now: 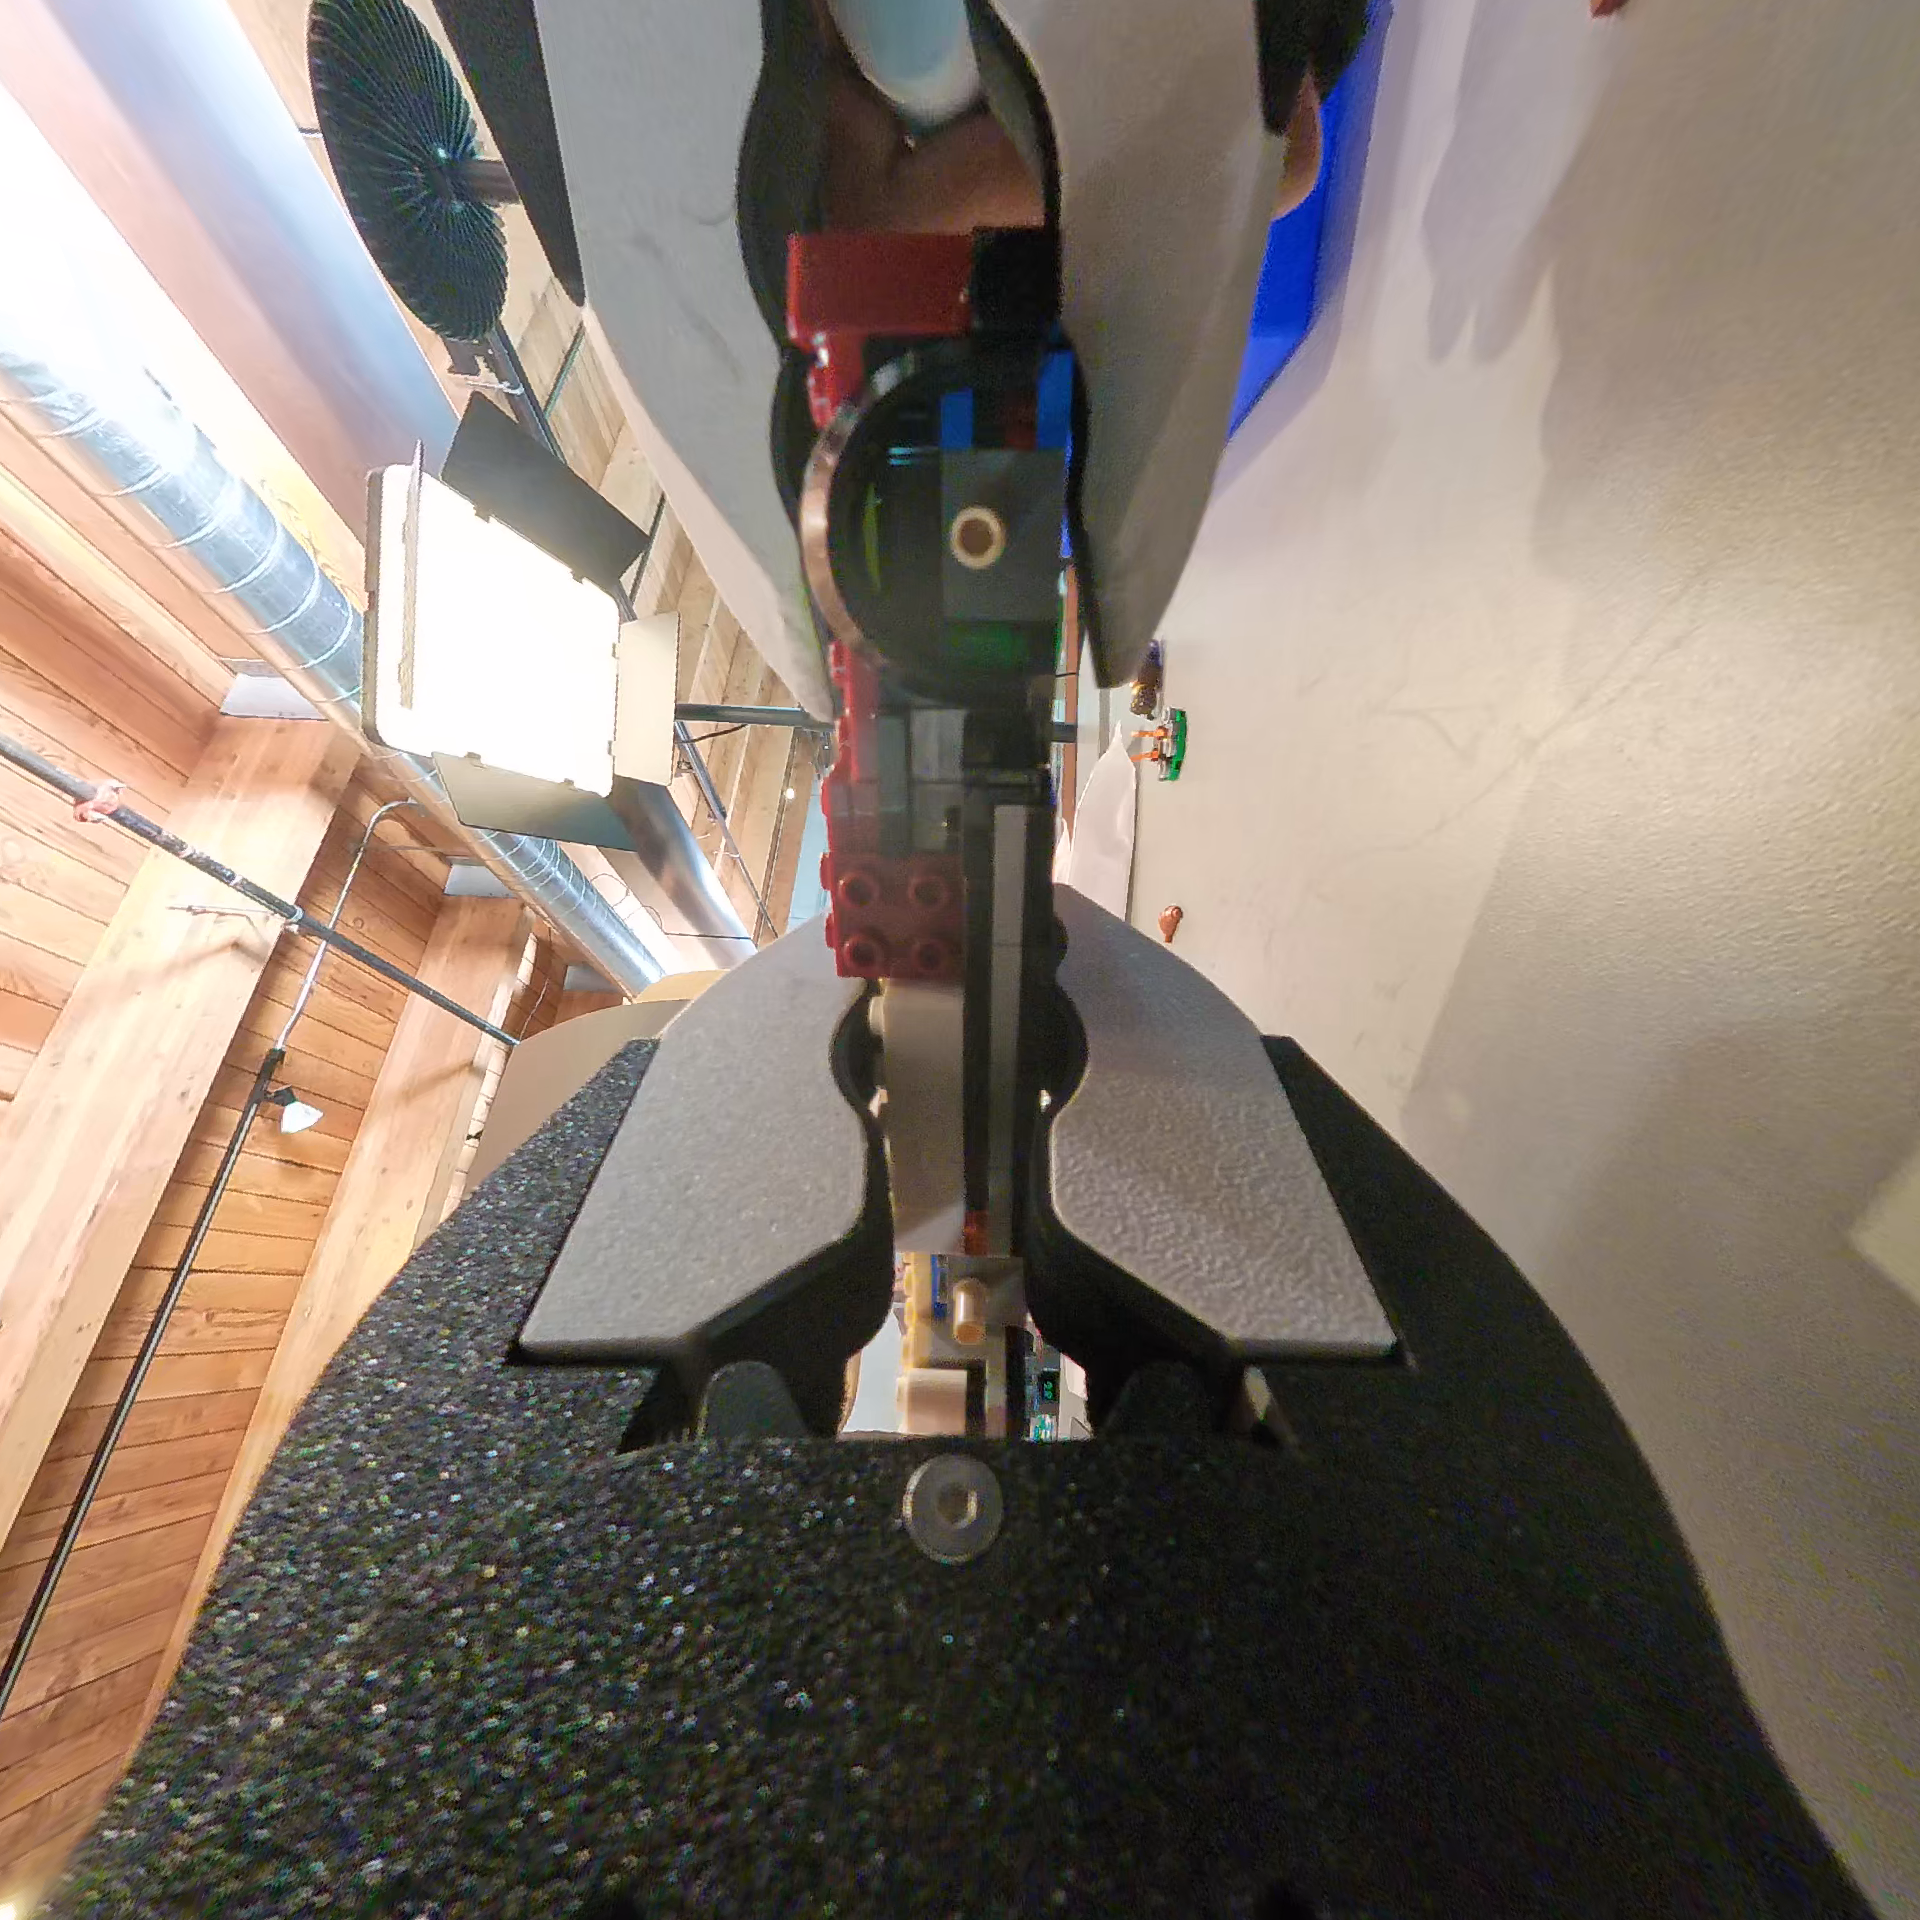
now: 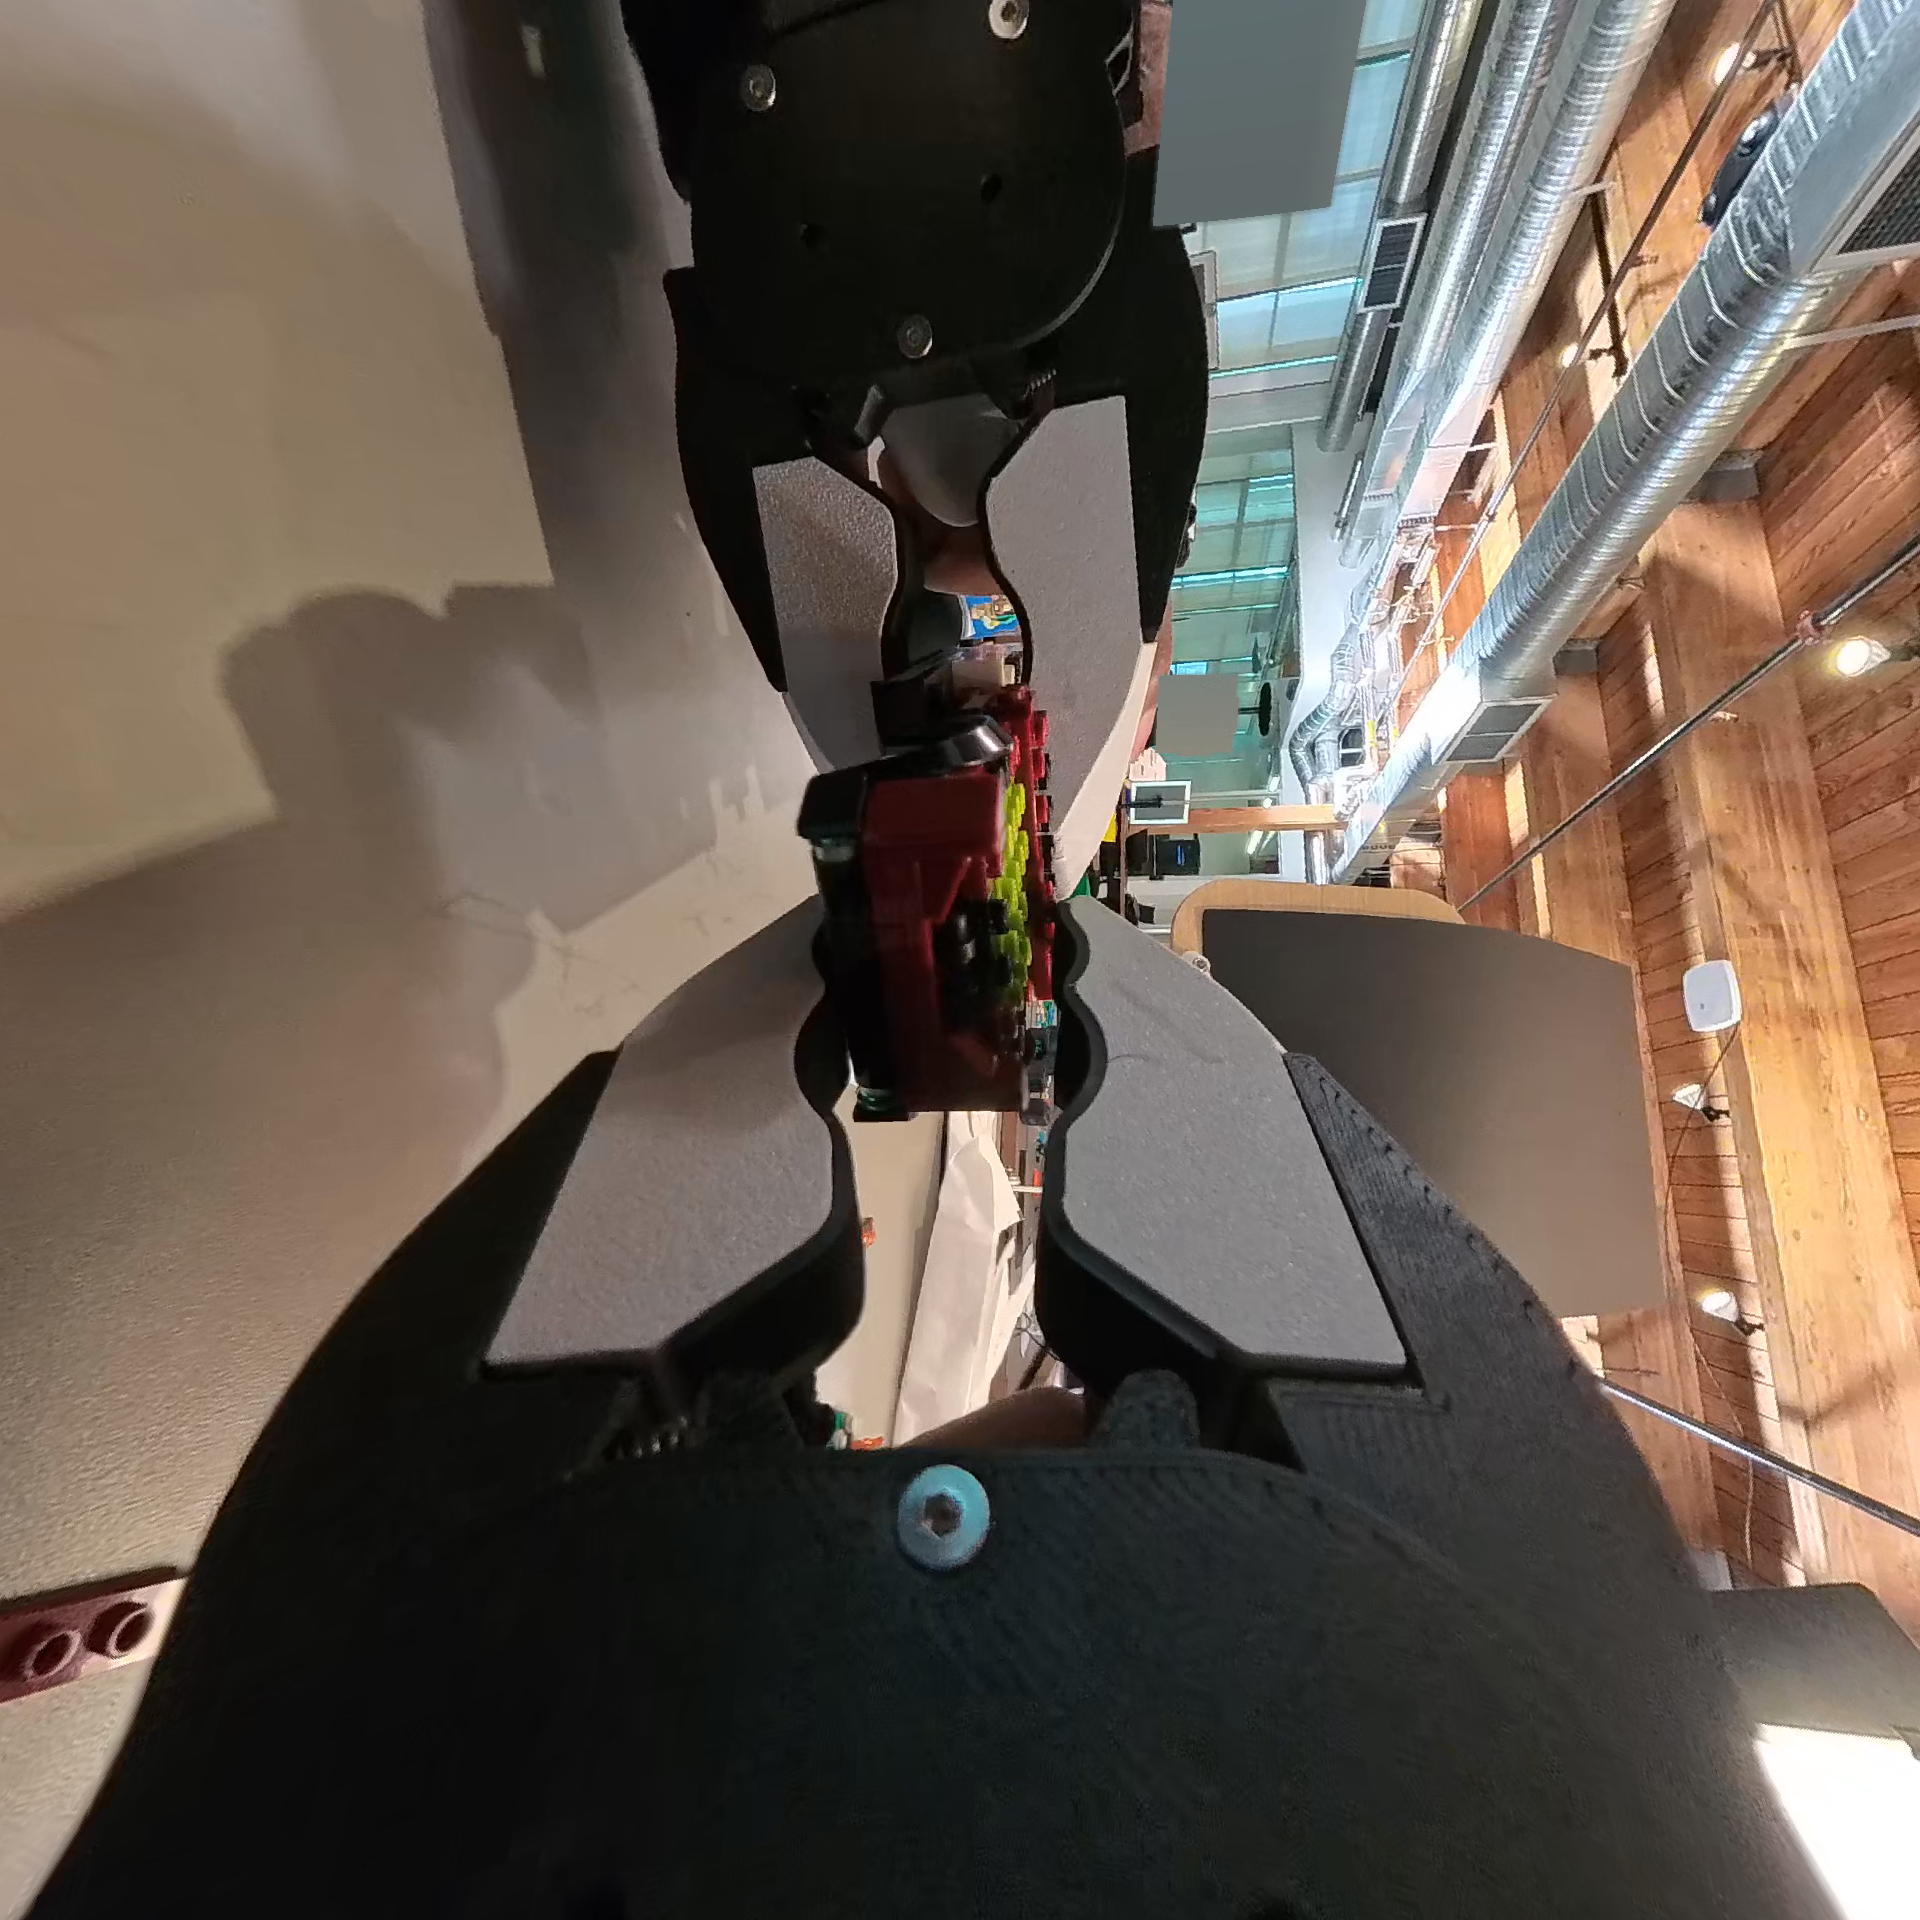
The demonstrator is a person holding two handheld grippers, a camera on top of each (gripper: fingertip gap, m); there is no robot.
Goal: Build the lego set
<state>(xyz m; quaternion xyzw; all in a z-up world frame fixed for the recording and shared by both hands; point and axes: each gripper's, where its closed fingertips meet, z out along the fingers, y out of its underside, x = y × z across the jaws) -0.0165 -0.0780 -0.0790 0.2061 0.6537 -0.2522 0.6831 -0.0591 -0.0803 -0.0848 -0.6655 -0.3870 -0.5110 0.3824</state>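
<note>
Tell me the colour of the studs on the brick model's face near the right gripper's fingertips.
Lime yellow-green studs on the dark red brick model; the right wrist view shows them best.

bright glare from a studio light panel (image 1: pixel 499 623); soft shadows on the white table (image 2: pixel 260 520); fisheye-warped edges, nearby toy bricks blurred.

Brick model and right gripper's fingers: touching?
Touching. In the right wrist view, both fingers of the right gripper press on opposite sides of the red brick model, no gap showing; the left gripper clamps its far end.
</note>
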